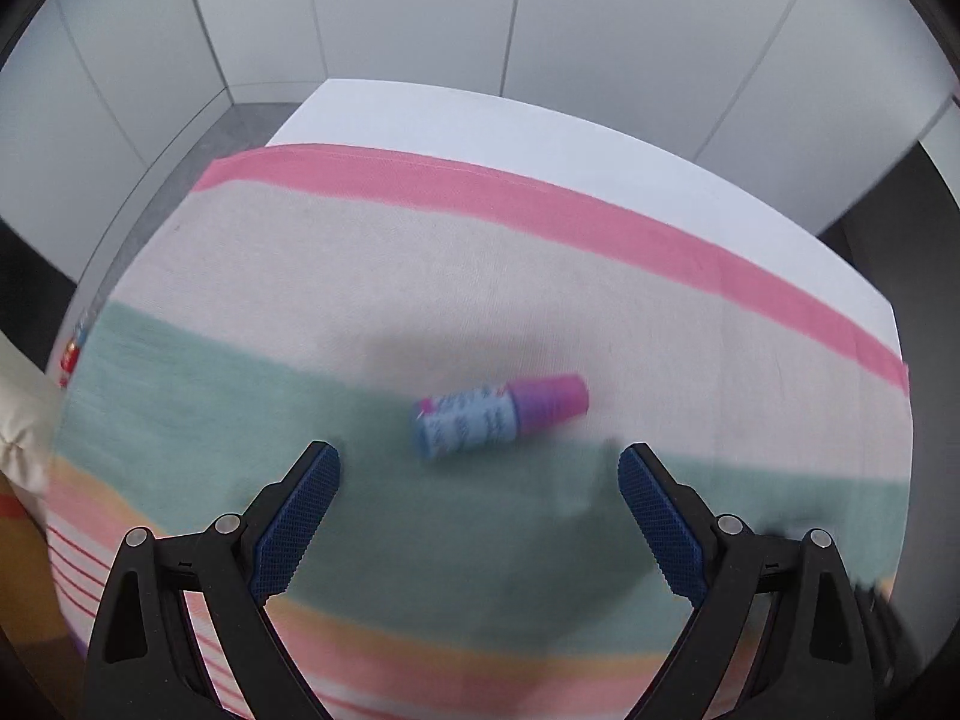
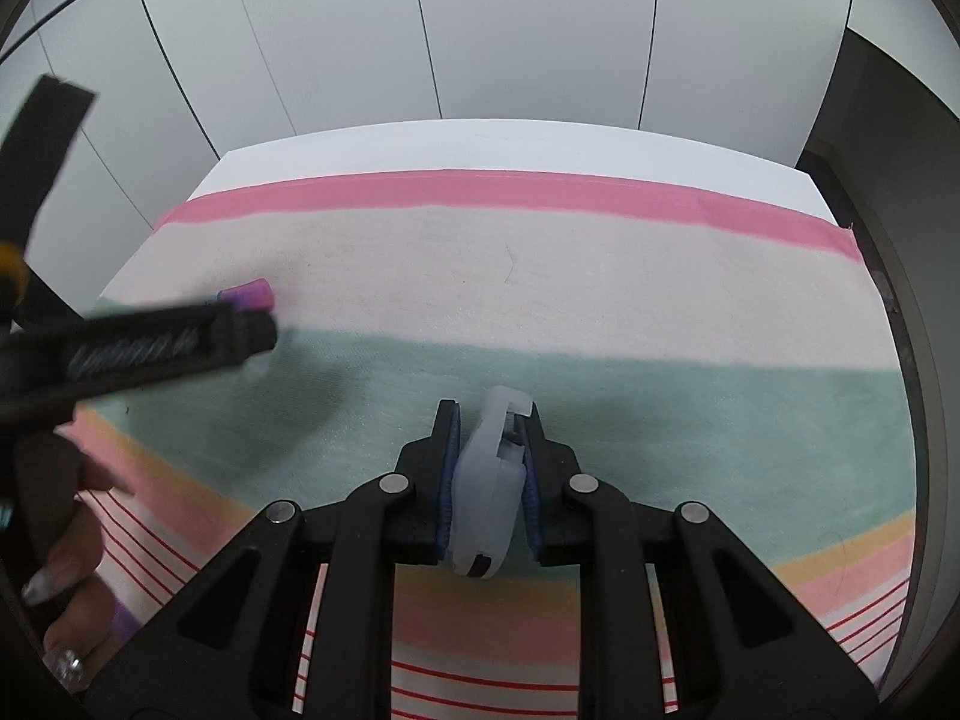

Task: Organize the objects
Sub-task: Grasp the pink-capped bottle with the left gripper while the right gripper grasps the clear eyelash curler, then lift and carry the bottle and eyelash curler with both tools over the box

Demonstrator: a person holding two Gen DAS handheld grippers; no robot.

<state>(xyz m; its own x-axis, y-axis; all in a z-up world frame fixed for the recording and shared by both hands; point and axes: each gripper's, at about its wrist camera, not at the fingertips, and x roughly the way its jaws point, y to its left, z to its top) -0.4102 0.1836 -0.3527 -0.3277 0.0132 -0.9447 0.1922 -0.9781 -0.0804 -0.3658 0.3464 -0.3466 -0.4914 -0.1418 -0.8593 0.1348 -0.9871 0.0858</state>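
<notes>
Bottle (image 1: 498, 417), one small one, lies on its side on the striped cloth (image 1: 420, 276). It has a blue label and a pink-purple cap. The cap points to the right. The bottle sits where the green stripe meets the pale stripe, and it looks blurry.

One left gripper (image 1: 479, 461) hangs just near of the bottle. Its two blue pads (image 1: 300, 516) stand wide apart, with nothing between them. The bottle lies just past the tips, not touching them.

One right gripper (image 2: 492, 414) is closed tight on a clear plastic case (image 2: 489, 480). There is only one case. It stands on edge between the two pads, and both pads press on its sides. Its far end pokes out past the tips, over the green stripe.

In the right wrist view, the left gripper (image 2: 150, 342) shows as a dark blur on the left, and the pink cap of the bottle (image 2: 249, 294) peeks out behind it. One hand (image 2: 66, 570) with long painted nails shows at the near left corner.

The cloth covers one white table (image 2: 510, 150). Pale wall panels (image 2: 480, 30) stand behind the far edge.
</notes>
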